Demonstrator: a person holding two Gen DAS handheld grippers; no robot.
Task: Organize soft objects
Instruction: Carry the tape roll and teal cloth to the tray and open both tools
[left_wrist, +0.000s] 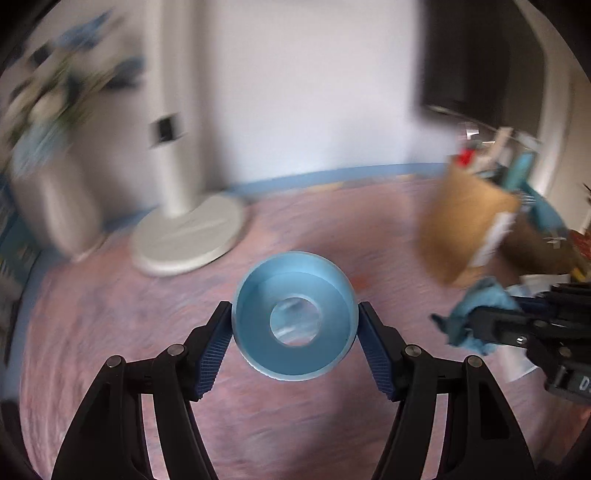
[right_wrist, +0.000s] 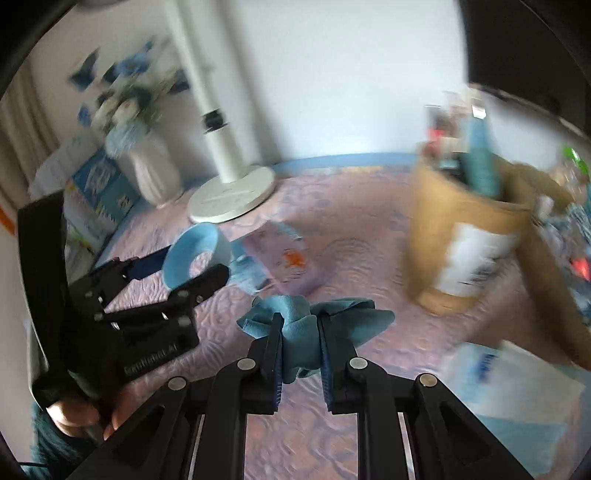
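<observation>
Surface: pink quilted bedspread (right_wrist: 362, 258) with a blue border is spread below both tools and bounded by a white wall; both views are smeared by motion, so fine detail cannot be read.
Fan stand: a white pedestal (left_wrist: 188, 240) is set at the far left of the spread, beside a white vase of blue and white flowers (right_wrist: 147, 166).
Cardboard box: an open brown box (right_wrist: 469, 243) crammed with bottles and packets is seen at the far right; it is judged a likely store, though the goal cannot be told.
Left gripper (left_wrist: 295, 325): its jaws are spread wide and pressed against the two sides of the blue ring, which is carried clear above the spread.
Blue ring (left_wrist: 295, 319): a light blue, hollow, cup-like ring is held with its open mouth toward the left wrist camera, the spread being visible through its central hole, so its inside is kept free, possibly to receive something soft.
Right gripper (right_wrist: 299, 343): its jaws are drawn close and clamped on the cloth, by a bunched middle.
Blue cloth (right_wrist: 306, 321): a crumpled teal cloth is lifted above the spread, its loose ends fanned out past the fingertips; it is held just right of the ring, and is judged to be bunched for compact stowing.
</observation>
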